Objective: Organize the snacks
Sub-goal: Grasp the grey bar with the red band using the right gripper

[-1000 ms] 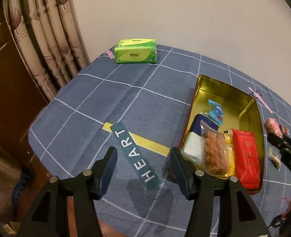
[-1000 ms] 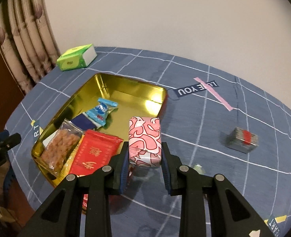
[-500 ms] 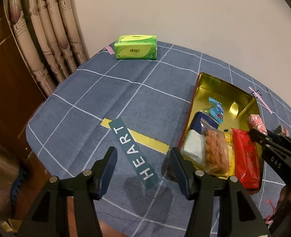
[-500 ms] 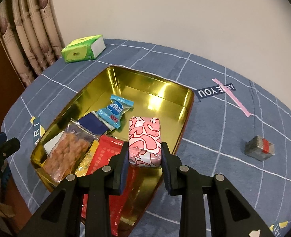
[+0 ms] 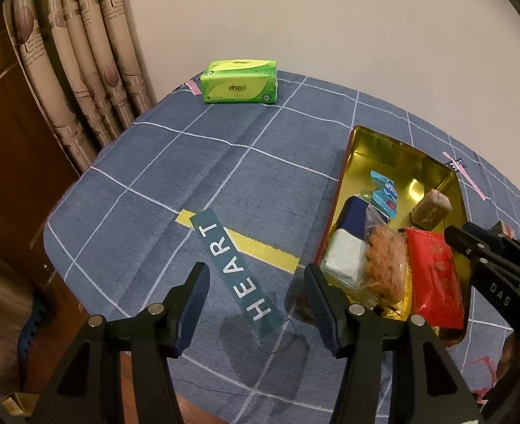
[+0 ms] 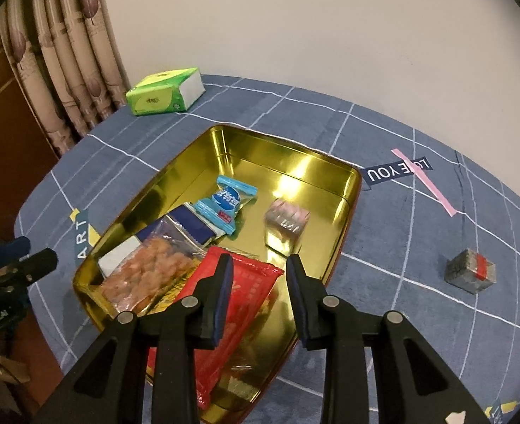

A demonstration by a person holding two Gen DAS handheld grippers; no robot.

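Right gripper (image 6: pixel 260 268): its jaws stand apart with nothing between them – they hang above the near part of the tin, over the red packet.
Left gripper (image 5: pixel 256 282): jaws apart and empty, above the blue tablecloth (image 5: pixel 196 162) near the "HEART" strip (image 5: pixel 235 268), just left of the tin.
Gold tin (image 6: pixel 348 212): a shallow open tray on the cloth, its inside shiny.
Pink wrapped snack (image 6: pixel 287 217): it is inside the tin, in the far right part, blurred (I cannot tell if it lies flat or tilted), clear of both pads.
Red packet (image 6: pixel 238 293): flat at the near end of the tin.
Clear bag of brown snacks (image 6: pixel 147 272): beside the red packet, on its left.
Blue-and-white sachet (image 6: pixel 228 205): near the middle of the tin, touching a dark blue packet (image 6: pixel 189 222).
Grey block with red band (image 6: pixel 471 271): on the cloth, well apart from the tin, to the right.
Green tissue pack (image 6: pixel 164 92): at the far edge of the table, near the curtain (image 6: pixel 58 56).
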